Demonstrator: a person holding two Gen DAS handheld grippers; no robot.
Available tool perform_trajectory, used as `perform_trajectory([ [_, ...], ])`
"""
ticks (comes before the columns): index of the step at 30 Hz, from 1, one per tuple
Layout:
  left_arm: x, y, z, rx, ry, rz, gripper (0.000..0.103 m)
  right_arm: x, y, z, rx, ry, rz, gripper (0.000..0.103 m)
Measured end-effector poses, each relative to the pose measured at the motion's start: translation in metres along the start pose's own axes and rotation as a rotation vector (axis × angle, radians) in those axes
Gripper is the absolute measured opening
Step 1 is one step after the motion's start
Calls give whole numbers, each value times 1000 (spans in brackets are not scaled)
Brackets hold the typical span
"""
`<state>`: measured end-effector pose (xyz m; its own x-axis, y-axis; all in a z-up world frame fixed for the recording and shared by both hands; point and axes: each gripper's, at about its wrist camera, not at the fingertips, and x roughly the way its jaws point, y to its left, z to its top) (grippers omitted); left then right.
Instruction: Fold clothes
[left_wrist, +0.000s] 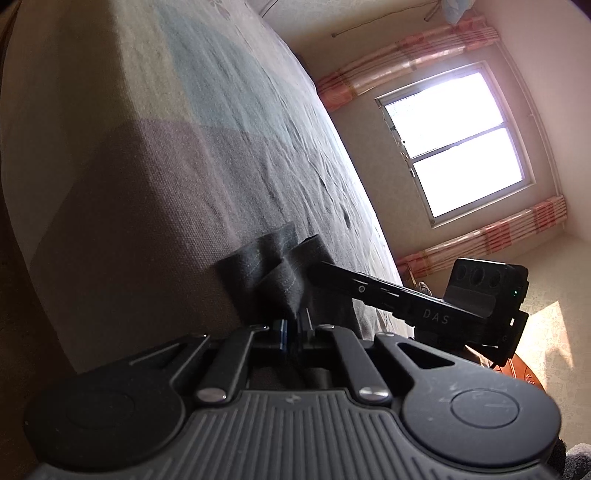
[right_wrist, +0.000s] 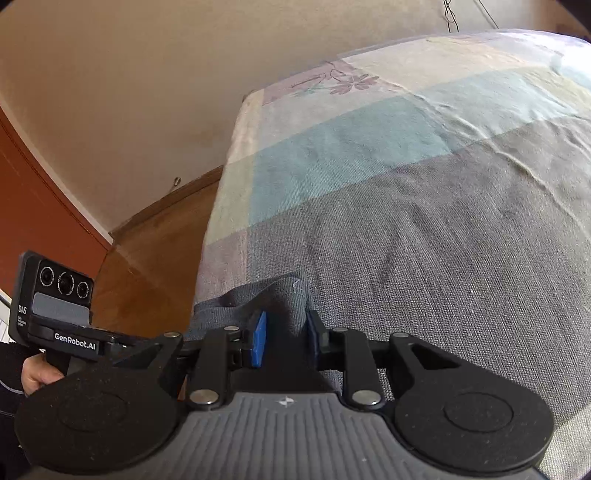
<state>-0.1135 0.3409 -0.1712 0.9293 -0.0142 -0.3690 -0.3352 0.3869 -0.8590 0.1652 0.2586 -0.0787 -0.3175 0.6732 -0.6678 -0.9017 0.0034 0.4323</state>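
A home bedroom: a bed (right_wrist: 424, 221) under a patchwork sheet, a sunlit window (left_wrist: 458, 140) with pink striped curtains (left_wrist: 402, 62), wooden floor (right_wrist: 147, 258).

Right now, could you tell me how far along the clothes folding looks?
Early. Done: both grippers have hold of the dark grey garment at the near edge of the bed. In hand: the left gripper is shut on a bunched edge, and the right gripper pinches another part. Left: no finished fold shows; most of the garment is out of view.
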Motion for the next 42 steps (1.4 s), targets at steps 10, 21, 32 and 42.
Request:
perform_trajectory([
  [10,-15,-6,9,-5,-119,-3,2,-6,22,13,-35,-46,-58,4],
  [21,-14,8,14,-4,-122,71,5,26,18,16,-54,-14,-106,4],
  [32,-29,-57,29,315,-86,154,28,-73,57,-4,-129,-69,-289,21],
  [42,14,-79,-20,601,230,99,41,-48,48,-71,-70,49,-475,19],
])
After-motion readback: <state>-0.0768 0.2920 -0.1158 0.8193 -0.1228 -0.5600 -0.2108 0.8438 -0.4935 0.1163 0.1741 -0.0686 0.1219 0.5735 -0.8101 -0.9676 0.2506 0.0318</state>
